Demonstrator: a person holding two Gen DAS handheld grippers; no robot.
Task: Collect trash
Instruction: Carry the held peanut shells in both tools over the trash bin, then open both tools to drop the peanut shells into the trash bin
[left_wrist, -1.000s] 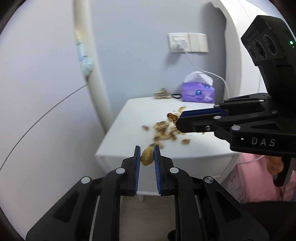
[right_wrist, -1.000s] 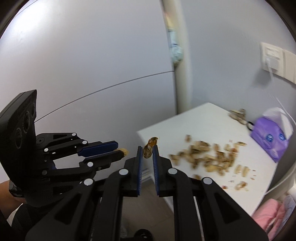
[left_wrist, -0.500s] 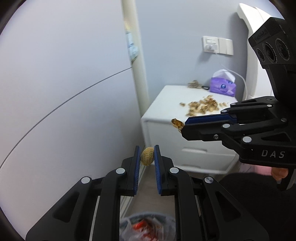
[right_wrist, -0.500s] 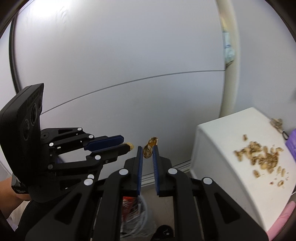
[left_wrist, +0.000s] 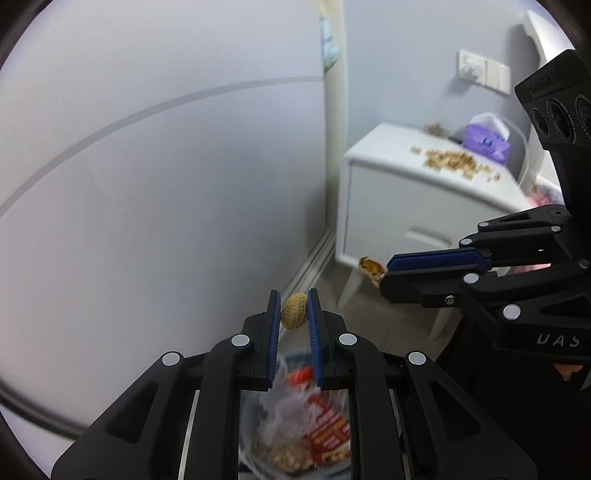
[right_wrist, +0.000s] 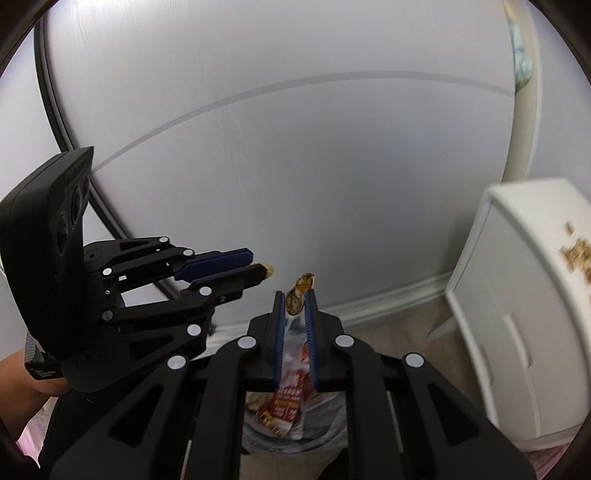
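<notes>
My left gripper (left_wrist: 293, 301) is shut on a whole tan peanut (left_wrist: 294, 311) held at its fingertips. My right gripper (right_wrist: 294, 297) is shut on a broken brown peanut shell (right_wrist: 300, 291). Each gripper shows in the other's view: the right gripper (left_wrist: 384, 271) with its shell (left_wrist: 371, 267) at the right, the left gripper (right_wrist: 264, 269) at the left. Below both, a trash bin (right_wrist: 325, 435) lined with a clear bag holds red wrappers (left_wrist: 325, 424) and shells. Several more peanut shells (left_wrist: 454, 162) lie scattered on the white nightstand (left_wrist: 388, 206).
A purple tissue pack (left_wrist: 485, 142) sits at the back of the nightstand, under a wall socket (left_wrist: 482, 70) with a white cable. A pale wardrobe door (left_wrist: 147, 184) fills the left. Beige floor lies between bin and nightstand. A person's hand (right_wrist: 22, 380) holds the left gripper.
Both grippers have swung left away from the nightstand and sunk, each keeping its shell. The trash bin has come into view beneath them.
</notes>
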